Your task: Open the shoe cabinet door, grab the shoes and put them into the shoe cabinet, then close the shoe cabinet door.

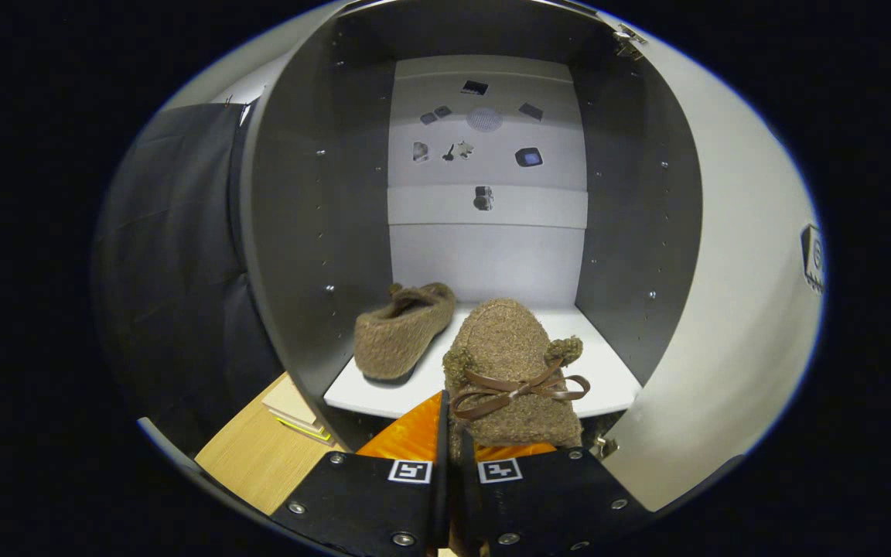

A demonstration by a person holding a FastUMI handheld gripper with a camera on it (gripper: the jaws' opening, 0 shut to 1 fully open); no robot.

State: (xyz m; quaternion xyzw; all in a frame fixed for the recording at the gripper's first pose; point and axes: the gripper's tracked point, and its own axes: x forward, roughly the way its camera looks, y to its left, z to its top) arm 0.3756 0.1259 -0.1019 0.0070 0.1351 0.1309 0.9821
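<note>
Your shoe cabinet (pixel 314 232) stands wide open in front of you, so the first step of the job counts as done: the door (pixel 732 294) is swung out to the right of the opening and clear of it.

One slipper (pixel 401 330) already lies on the white shelf (pixel 608 371) inside the cabinet, on its left half, tipped partly onto its side with the sole turned toward the cabinet's left wall. That half of the pair needs nothing more from you, as far as I can judge.

The second slipper (pixel 513 371), the one with the brown ribbon bow (pixel 519 391) and two pompoms, is in your gripper (pixel 452 452). The fingers are drawn almost together with only a thin slit between them, and the heel end of the slipper sits down in that slit, so they look clamped on its rim; the exact contact is hidden behind the slipper's own body. Its toe already reaches over the front edge of the shelf, right of the first slipper, while the heel hangs out in front of the cabinet.

What is left, then: carry this slipper the rest of the way onto the shelf, let it down beside the other one without touching it, release, back out of the cabinet, and swing the door shut. The free space on the shelf's right half looks ample for it.

Below the cabinet's left corner, a wooden floor (pixel 252 456) and some flat stacked items (pixel 295 406) sit out of your path.
</note>
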